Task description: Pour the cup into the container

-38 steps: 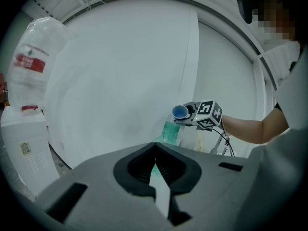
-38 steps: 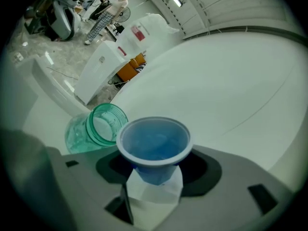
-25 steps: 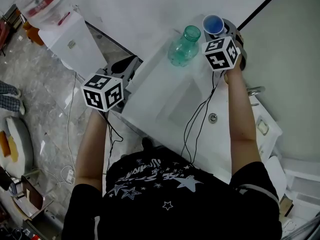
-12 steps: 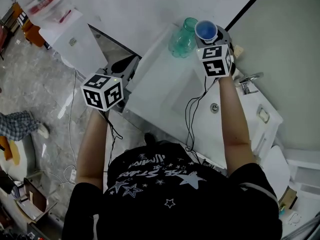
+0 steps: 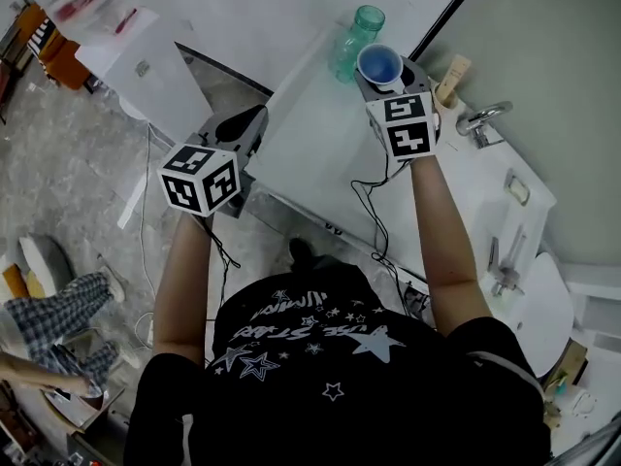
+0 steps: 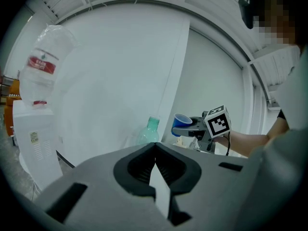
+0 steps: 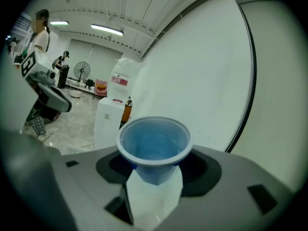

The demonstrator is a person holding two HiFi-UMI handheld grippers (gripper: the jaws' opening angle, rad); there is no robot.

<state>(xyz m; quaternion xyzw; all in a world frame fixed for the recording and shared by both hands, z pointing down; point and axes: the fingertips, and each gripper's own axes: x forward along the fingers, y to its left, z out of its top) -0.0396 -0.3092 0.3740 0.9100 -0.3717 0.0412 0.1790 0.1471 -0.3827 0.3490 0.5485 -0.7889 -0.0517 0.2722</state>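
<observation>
A blue plastic cup stands upright between the jaws of my right gripper, which is shut on it over the white counter. In the right gripper view the cup fills the middle, with the right gripper clamping its lower body. A clear green bottle with an open neck stands just beyond and left of the cup. My left gripper hangs off the counter's left edge, its jaws closed on nothing. From the left gripper I see the bottle and the cup ahead.
A faucet sits right of the cup by the wall. A water dispenser stands on the floor to the left. Cables hang from the counter's front edge. Someone in checked trousers is at the lower left.
My right gripper has carried the cup from the bottle's far right to its near right side, closer to me. The left gripper keeps its place in the picture.
</observation>
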